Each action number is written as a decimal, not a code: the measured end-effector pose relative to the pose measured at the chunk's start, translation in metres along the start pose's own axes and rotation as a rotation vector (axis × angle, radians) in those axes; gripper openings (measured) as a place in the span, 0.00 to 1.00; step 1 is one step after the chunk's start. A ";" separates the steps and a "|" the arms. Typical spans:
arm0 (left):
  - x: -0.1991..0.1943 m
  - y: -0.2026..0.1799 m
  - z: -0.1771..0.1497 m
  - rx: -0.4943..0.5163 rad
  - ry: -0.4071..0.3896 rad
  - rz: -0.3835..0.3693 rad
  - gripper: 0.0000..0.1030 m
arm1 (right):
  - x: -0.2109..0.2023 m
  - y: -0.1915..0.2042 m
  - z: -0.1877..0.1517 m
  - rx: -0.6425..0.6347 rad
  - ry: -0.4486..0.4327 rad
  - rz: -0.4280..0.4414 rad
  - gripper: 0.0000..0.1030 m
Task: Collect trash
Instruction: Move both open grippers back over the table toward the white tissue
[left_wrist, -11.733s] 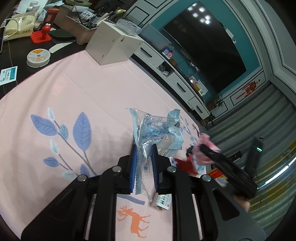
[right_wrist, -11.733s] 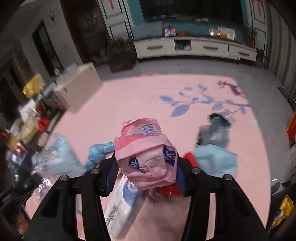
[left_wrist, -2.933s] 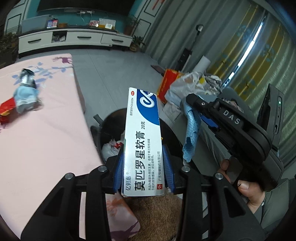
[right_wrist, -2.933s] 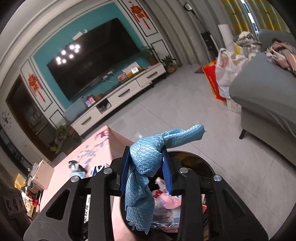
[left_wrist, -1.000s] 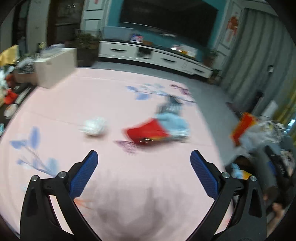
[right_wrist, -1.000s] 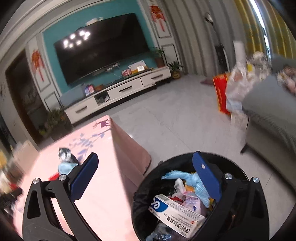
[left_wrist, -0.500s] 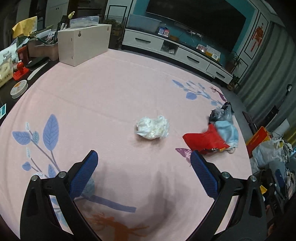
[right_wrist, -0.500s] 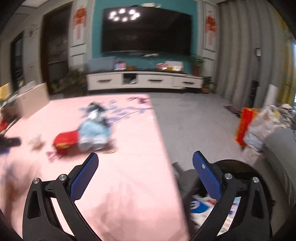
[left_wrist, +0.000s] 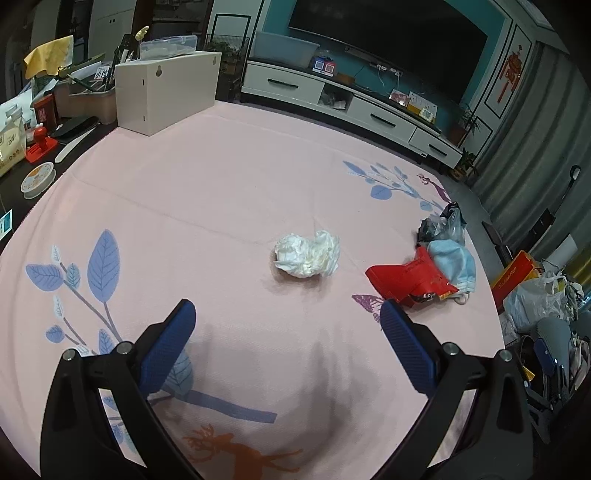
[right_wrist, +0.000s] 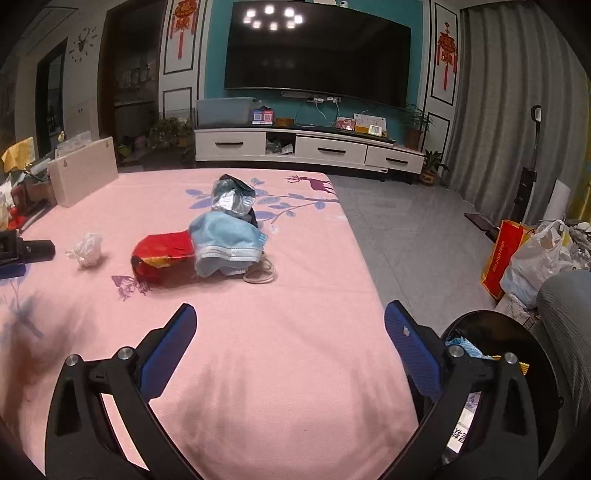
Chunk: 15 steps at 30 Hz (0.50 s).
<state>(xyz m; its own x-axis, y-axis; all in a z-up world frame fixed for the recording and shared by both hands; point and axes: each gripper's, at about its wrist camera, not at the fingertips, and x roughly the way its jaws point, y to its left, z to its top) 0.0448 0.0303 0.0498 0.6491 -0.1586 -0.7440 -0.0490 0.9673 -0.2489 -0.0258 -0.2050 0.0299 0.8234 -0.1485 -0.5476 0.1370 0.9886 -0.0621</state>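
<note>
On the pink tablecloth (left_wrist: 221, 177) lies a crumpled white tissue (left_wrist: 307, 254) ahead of my left gripper (left_wrist: 286, 321), which is open and empty. To its right sit a red packet (left_wrist: 404, 279), a light blue face mask (left_wrist: 452, 260) and a dark plastic bag (left_wrist: 441, 225). In the right wrist view the same tissue (right_wrist: 86, 249), red packet (right_wrist: 162, 251), mask (right_wrist: 225, 236) and bag (right_wrist: 232, 197) lie ahead of my right gripper (right_wrist: 290, 325), also open and empty. The black trash bin (right_wrist: 491, 332) stands low at the right, with trash inside.
A white box (left_wrist: 166, 92) and desk clutter sit at the table's far left. A TV cabinet (right_wrist: 306, 147) runs along the back wall. Bags (right_wrist: 524, 251) and a grey seat (right_wrist: 569, 314) are on the floor to the right. The left gripper's tip (right_wrist: 26, 251) shows at the left edge.
Both grippers let go of the ointment box and blue cloth into the bin, then swung back to face the table. The left view has steadied over the tissue.
</note>
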 end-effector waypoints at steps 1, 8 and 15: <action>0.000 0.001 0.000 -0.002 0.002 -0.003 0.97 | 0.000 0.000 0.000 0.006 0.001 0.003 0.97; 0.007 0.006 0.001 -0.034 0.036 -0.035 0.97 | 0.001 -0.006 0.000 0.045 0.012 -0.009 0.97; 0.024 0.005 0.003 -0.045 0.066 -0.087 0.88 | 0.002 -0.008 -0.001 0.055 0.017 -0.012 0.97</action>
<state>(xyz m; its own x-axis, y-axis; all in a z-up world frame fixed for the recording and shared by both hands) 0.0625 0.0317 0.0330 0.6014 -0.2558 -0.7569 -0.0297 0.9396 -0.3411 -0.0258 -0.2136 0.0289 0.8123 -0.1598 -0.5610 0.1774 0.9839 -0.0233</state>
